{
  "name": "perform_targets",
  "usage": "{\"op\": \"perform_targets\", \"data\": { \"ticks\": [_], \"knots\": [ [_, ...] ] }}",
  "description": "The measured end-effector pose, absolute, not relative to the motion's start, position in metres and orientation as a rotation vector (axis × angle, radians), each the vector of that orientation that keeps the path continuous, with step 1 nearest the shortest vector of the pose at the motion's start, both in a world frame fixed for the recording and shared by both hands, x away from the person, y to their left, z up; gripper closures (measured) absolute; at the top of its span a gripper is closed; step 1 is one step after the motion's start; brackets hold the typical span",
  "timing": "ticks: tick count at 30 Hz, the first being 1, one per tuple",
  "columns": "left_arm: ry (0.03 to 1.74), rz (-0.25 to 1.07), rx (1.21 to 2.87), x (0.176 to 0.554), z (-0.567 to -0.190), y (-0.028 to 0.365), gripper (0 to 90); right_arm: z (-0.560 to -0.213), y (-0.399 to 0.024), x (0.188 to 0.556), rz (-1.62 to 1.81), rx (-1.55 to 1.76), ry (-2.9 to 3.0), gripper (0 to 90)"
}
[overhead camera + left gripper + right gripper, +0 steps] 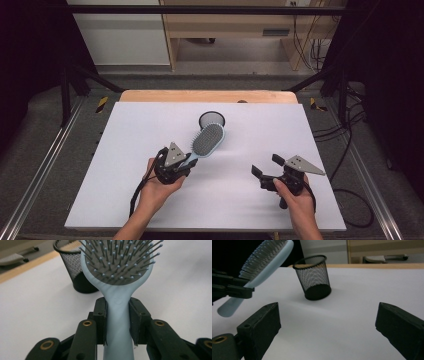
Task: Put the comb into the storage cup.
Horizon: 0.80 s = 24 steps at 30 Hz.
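On the white counter (150, 200), a black mesh cup (212, 119) stands upright. The left claw (117, 320) grips the pale blue hairbrush (120, 270) by its handle, lifted near the cup. The right claw (327, 325) gapes empty. Likely next: tip the brush handle-down over the rim.

The high view looks forward and down over the whole surface (150, 210) from its near edge. Both gripper views sit low and close, facing the far edge, and share the mesh cup (75, 272) and hairbrush (265, 261).
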State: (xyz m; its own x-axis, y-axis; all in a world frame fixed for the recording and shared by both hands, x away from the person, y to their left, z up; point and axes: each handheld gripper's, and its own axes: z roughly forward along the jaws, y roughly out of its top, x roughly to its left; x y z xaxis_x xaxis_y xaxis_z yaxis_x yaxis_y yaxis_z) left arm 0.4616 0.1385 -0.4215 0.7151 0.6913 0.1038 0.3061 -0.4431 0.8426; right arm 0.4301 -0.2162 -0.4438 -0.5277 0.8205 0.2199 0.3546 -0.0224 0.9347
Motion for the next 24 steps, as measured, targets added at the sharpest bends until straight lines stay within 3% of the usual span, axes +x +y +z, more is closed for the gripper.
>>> {"op": "perform_targets", "data": {
  "ticks": [14, 24],
  "knots": [
    [0.749, 0.630, 1.880, 0.482, -0.383, 0.131, 69.4, -0.366, -0.171, 0.471, 1.844, 1.172, 1.665, 4.1],
    [0.758, 0.621, 1.846, 0.472, -0.387, 0.137, 69.4, -0.358, -0.145, 0.469, 1.916, 1.161, 1.653, 4.5]
  ]
}}
